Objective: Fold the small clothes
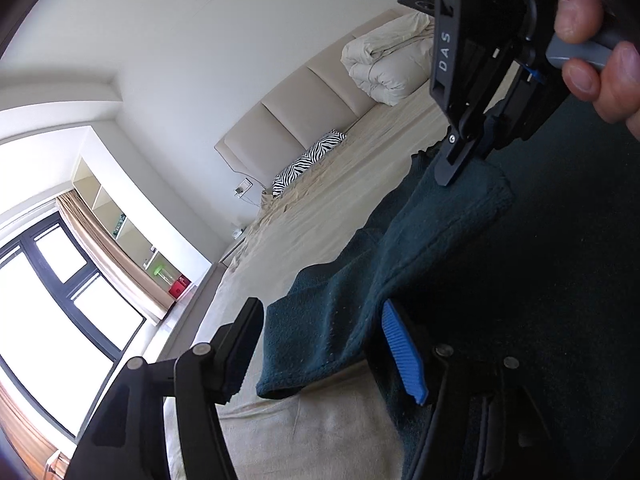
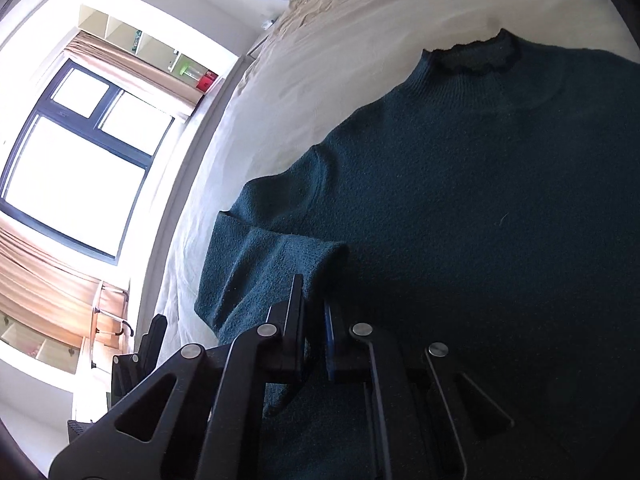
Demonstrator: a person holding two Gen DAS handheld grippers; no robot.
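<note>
A dark teal knitted sweater (image 2: 460, 184) lies flat on a bed (image 2: 320, 52) covered with a cream sheet. Its fabric is fuzzy, with a short stand-up collar (image 2: 476, 56) edged in a darker wavy trim. One sleeve (image 2: 260, 264) is folded back across the body, its ribbed cuff end lying on the chest area.

The right gripper (image 2: 314, 332) has its jaws nearly together, pinching the folded sleeve near the cuff — a blue pad shows on one finger. In the left wrist view the same gripper (image 1: 460, 160) comes down onto the sleeve end, with a hand (image 1: 592, 40) on its handle.

The left gripper (image 1: 320, 344) stands with its jaws well apart; the sleeve's folded edge lies between the fingers, and neither pad presses on it.

The lower part of the sweater is lost in shadow behind the grippers, and its far side runs out of both views. At the head of the bed sit a padded headboard (image 1: 300, 112), a rolled cream duvet (image 1: 388, 60) and a zebra-striped pillow (image 1: 308, 160). The window (image 2: 80, 152) is washed out — nothing beyond it can be made out.
</note>
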